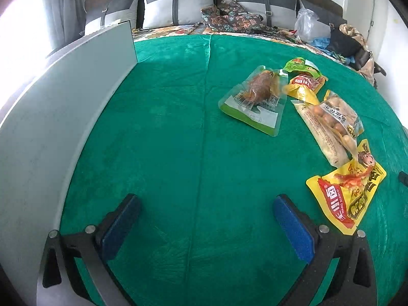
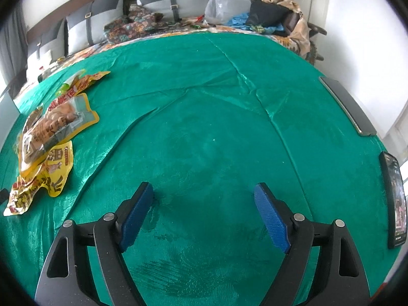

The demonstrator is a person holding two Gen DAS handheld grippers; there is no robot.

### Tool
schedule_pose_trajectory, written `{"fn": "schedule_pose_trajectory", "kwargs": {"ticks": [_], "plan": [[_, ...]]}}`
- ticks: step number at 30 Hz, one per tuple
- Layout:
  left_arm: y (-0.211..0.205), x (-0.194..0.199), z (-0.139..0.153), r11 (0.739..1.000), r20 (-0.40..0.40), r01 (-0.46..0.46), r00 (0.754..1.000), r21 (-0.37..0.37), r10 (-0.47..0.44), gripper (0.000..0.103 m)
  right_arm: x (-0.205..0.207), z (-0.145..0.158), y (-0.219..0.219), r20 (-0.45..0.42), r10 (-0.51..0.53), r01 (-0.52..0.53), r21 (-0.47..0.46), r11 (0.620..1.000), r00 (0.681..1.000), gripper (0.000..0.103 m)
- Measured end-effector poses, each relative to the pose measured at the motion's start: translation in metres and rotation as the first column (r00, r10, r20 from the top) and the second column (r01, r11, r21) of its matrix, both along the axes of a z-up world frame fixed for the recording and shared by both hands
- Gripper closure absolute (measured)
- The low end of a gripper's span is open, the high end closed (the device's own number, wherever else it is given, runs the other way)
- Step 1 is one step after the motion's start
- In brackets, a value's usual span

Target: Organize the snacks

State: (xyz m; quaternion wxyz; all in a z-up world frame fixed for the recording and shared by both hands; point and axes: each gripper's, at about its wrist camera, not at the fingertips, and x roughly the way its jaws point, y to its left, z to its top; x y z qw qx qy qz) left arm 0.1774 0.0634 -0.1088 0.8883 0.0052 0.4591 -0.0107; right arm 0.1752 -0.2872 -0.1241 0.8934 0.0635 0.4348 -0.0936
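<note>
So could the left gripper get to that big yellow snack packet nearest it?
Probably yes. The left gripper is open and empty, and the yellow snack packet lies uncovered on the green cloth just to its right.

I see a bed under a green cloth (image 2: 204, 117); snack packets (image 1: 329, 125) lie clustered on it, and two phones (image 2: 394, 199) near its edge.

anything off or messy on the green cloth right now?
The snack packets lie in a loose, overlapping heap at mixed angles, not sorted; none looks torn or spilled. The green cloth has raised creases across it. Two phones sit by its edge in the right wrist view, unrelated to snacks. Both grippers, left and right, are open and empty.
</note>
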Motion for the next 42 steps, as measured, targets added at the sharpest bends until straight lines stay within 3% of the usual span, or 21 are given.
{"fn": "schedule_pose_trajectory", "kwargs": {"ticks": [42], "plan": [[-0.0010, 0.0006, 0.0005, 1.000, 0.000, -0.002, 1.000, 0.000, 0.002, 0.000, 0.0011, -0.0001, -0.0005, -0.001, 0.000, 0.000, 0.000, 1.000, 1.000, 0.017]]}}
